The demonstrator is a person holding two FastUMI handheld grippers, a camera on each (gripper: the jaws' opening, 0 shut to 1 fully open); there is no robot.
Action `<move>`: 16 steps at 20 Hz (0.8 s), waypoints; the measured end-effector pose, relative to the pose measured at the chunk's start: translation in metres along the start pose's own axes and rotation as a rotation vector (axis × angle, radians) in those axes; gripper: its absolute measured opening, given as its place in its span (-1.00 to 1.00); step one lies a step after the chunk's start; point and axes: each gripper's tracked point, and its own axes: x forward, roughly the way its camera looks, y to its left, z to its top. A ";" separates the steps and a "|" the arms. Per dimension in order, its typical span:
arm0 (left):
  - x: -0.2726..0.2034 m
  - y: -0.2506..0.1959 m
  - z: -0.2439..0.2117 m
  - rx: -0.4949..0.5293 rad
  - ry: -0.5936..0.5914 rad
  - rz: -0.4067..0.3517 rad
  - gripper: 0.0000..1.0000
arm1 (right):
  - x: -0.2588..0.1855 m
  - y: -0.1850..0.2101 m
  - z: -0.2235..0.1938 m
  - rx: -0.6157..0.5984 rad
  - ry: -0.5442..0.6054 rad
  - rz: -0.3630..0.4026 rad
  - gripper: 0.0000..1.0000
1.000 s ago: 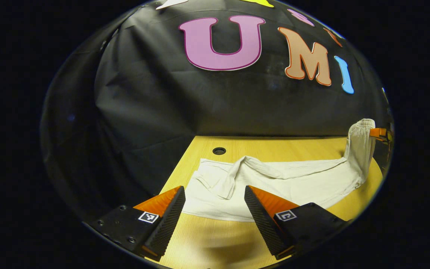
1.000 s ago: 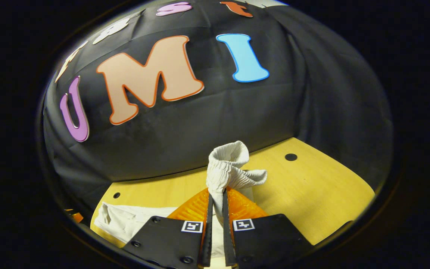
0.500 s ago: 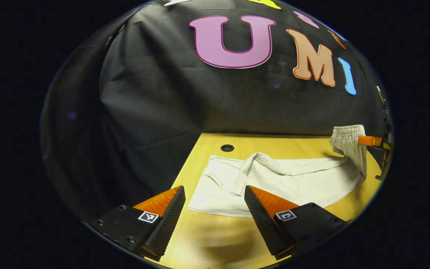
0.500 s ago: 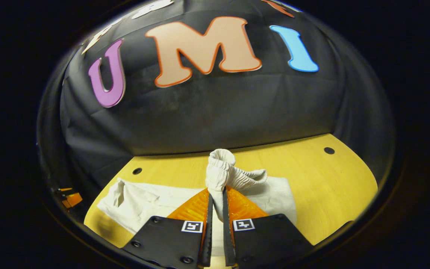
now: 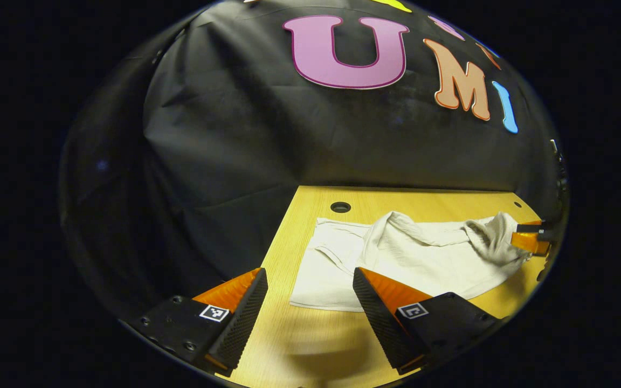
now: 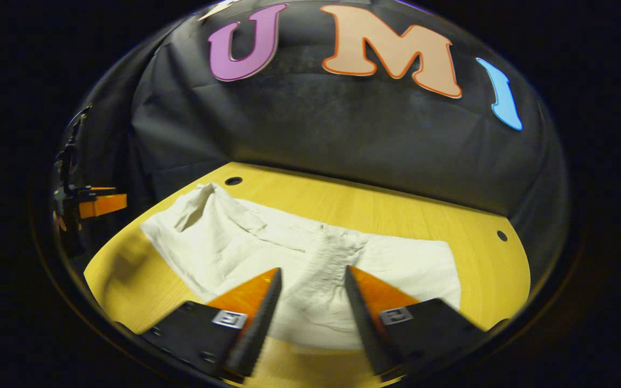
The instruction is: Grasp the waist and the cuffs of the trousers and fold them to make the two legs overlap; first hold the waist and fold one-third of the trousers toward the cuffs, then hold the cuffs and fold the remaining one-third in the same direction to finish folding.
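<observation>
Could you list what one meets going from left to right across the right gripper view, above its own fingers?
The left tool at the left edge → a round hole in the table → the white trousers spread on the table → a second small hole near the right edge.

In the left gripper view, the left gripper [image 5: 309,276] hangs low and level with its two fingers spread wide apart and nothing between them; the same tool appears small at the far left of the right gripper view. The right gripper [image 6: 310,274] points forward and downward, its fingers parted, gripping nothing. In the left gripper view it sits small at the far right edge.
</observation>
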 end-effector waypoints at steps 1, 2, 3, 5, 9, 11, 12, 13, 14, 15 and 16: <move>0.005 0.002 -0.002 0.005 0.004 -0.005 0.94 | -0.004 -0.004 0.008 -0.023 -0.005 0.003 0.65; 0.011 0.001 -0.005 0.006 0.008 -0.012 0.94 | -0.002 -0.002 0.004 -0.040 -0.004 0.005 0.94; 0.016 0.000 -0.007 0.001 0.011 -0.024 0.94 | -0.003 -0.004 0.005 -0.053 -0.001 0.005 0.96; 0.027 -0.006 -0.015 -0.017 0.028 -0.054 0.94 | 0.000 -0.002 0.005 -0.066 0.010 -0.004 0.96; 0.057 -0.006 -0.039 -0.073 0.077 -0.056 0.93 | -0.021 -0.015 -0.008 -0.055 0.036 -0.050 0.97; 0.069 -0.004 -0.052 -0.079 0.109 -0.043 0.93 | -0.029 -0.028 -0.013 -0.053 0.053 -0.082 0.96; 0.074 -0.006 -0.057 -0.078 0.123 -0.039 0.92 | -0.032 -0.034 -0.017 -0.051 0.063 -0.097 0.96; 0.075 -0.008 -0.060 -0.079 0.138 -0.043 0.90 | -0.035 -0.039 -0.020 -0.048 0.069 -0.110 0.96; 0.079 -0.007 -0.066 -0.081 0.150 -0.045 0.87 | -0.038 -0.046 -0.022 -0.045 0.075 -0.123 0.96; 0.081 -0.007 -0.071 -0.082 0.164 -0.045 0.90 | -0.041 -0.051 -0.023 -0.041 0.079 -0.135 0.96; 0.081 -0.006 -0.076 -0.079 0.183 -0.029 0.91 | -0.043 -0.056 -0.025 -0.036 0.081 -0.144 0.96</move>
